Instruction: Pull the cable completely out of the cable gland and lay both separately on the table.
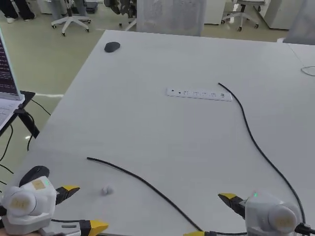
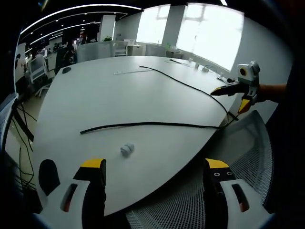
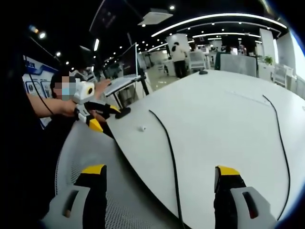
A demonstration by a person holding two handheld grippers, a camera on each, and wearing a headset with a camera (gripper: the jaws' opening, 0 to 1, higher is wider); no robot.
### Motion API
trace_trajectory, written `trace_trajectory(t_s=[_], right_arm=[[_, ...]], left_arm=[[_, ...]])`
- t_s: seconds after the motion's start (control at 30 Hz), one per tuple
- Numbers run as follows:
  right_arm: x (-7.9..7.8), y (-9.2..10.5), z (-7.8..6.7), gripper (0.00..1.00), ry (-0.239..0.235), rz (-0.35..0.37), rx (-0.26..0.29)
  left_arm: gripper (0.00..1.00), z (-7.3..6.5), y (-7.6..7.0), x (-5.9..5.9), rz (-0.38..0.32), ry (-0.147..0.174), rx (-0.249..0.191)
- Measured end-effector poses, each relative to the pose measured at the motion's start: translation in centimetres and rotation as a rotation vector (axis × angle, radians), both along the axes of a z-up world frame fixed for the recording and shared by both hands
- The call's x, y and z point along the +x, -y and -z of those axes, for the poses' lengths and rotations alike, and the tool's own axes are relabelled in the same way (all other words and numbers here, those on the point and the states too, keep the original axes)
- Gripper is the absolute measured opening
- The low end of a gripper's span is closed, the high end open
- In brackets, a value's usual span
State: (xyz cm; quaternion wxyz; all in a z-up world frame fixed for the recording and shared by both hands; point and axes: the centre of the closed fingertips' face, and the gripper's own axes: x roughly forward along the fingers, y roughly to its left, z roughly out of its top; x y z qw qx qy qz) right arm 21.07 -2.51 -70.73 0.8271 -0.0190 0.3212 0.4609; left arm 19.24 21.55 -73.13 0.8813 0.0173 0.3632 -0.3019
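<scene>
Head view shows the left tongs (image 1: 81, 206) and the right tongs (image 1: 209, 215) low at the near edge of the counter (image 1: 147, 123). Both are spread wide with nothing held between them.

The cable gland (image 1: 106, 190) is a small, pale, round lump, most likely hard plastic. It sits just in front of the left tongs and well apart from the right tongs, so the left tongs are nearer to it.

The cable (image 1: 147, 184) is long, thin and black, and it looks smooth and bendy. One end lies out ahead of the left tongs, past the gland. Its long line runs slantwise across to the right tongs and meets the counter edge just beside them. Then it bends and runs far away from the right tongs, toward a flat white power strip (image 1: 199, 94).

Left gripper view has the gland (image 2: 127, 149) straight ahead between its own wide tongs (image 2: 155, 164), with the cable (image 2: 143, 125) lying crosswise behind it. Bare smooth counter shows between the two, so they do not touch.

I think the cable is fully out and the job is about done
</scene>
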Motion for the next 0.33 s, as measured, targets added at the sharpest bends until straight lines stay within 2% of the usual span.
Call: trace_trajectory(t_s=[0.1, 0.2, 0.33], right_arm=[[-0.14, -0.23, 0.00, 0.98, -0.006, -0.007, 0.005], [-0.43, -0.33, 0.16, 0.99, -0.016, -0.013, 0.004], [-0.62, -0.33, 0.27, 0.99, -0.020, -0.013, 0.005]], left_arm=[[0.88, 0.29, -0.18, -0.14, -0.014, -0.015, 0.003], [0.92, 0.14, -0.13, -0.06, -0.039, -0.023, -0.023], [0.93, 0.06, -0.25, 0.17, -0.036, -0.019, -0.016]])
